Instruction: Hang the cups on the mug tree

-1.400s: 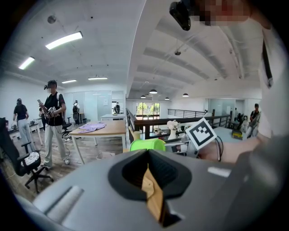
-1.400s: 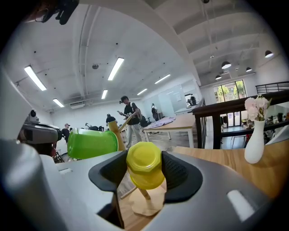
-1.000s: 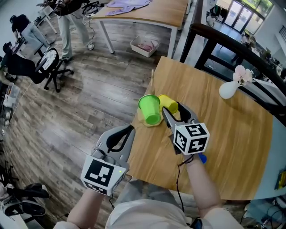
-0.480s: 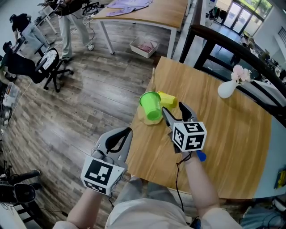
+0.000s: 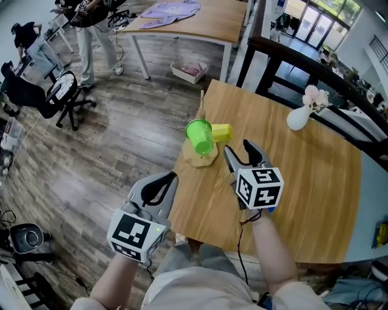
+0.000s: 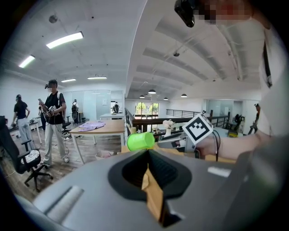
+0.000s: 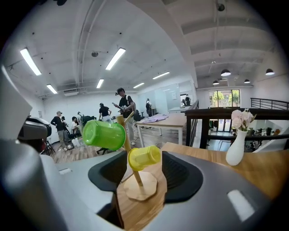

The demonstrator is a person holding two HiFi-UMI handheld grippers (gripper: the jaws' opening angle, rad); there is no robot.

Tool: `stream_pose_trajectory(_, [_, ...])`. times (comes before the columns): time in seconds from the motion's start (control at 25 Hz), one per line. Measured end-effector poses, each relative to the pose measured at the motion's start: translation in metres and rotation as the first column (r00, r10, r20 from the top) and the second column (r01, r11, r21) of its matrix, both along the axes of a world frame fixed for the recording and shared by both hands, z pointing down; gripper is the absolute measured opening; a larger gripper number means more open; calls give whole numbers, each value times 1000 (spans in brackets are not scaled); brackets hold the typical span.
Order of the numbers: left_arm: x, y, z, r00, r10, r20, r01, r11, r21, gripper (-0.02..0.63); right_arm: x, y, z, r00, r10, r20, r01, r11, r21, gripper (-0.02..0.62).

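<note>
A wooden mug tree [image 5: 200,154] stands near the table's left edge. A green cup [image 5: 199,136] and a yellow cup [image 5: 221,131] hang on it. My right gripper [image 5: 238,147] is just short of the yellow cup, clear of it and open; its jaws have just been closing a little with nothing between them. In the right gripper view the green cup [image 7: 104,134], the yellow cup [image 7: 144,157] and the tree's base [image 7: 141,188] lie straight ahead. My left gripper [image 5: 172,177] hovers off the table's near left edge, shut and empty. It looks at the green cup [image 6: 141,140].
A white vase [image 5: 298,118] with flowers stands on the wooden table [image 5: 303,181] at the back right. A dark chair back [image 5: 291,60] lies beyond the table. To the left are wood floor, an office chair [image 5: 60,91], a standing person [image 5: 91,24] and another table [image 5: 194,18].
My right gripper has drawn back from the yellow cup, which stays hanging on the tree. The left gripper has shifted slightly. The cups now sit further from both grippers.
</note>
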State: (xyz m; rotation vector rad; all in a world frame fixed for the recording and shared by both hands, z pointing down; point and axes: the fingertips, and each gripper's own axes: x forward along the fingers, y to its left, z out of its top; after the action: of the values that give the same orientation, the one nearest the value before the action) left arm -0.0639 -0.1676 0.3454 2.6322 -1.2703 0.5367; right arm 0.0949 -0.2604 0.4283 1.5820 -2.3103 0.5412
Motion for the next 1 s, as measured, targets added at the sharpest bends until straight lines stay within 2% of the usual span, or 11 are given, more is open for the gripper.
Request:
stream_pose_trajectory(0.36, [-1, 23, -30, 1000, 26, -15, -25, 998, 57, 2, -1, 46, -62, 1000, -4, 23, 1, 993, 120, 158])
stream_pose_trajectory(0.56, [-1, 36, -51, 999, 44, -28, -42, 995, 92, 2, -5, 77, -99, 999, -22, 46, 14, 985, 171, 142])
stream_pose_trajectory(1.0, [-9, 74, -73, 996, 66, -63, -57, 989, 136, 2, -19, 153, -182, 995, -50, 91, 17, 944, 329, 63])
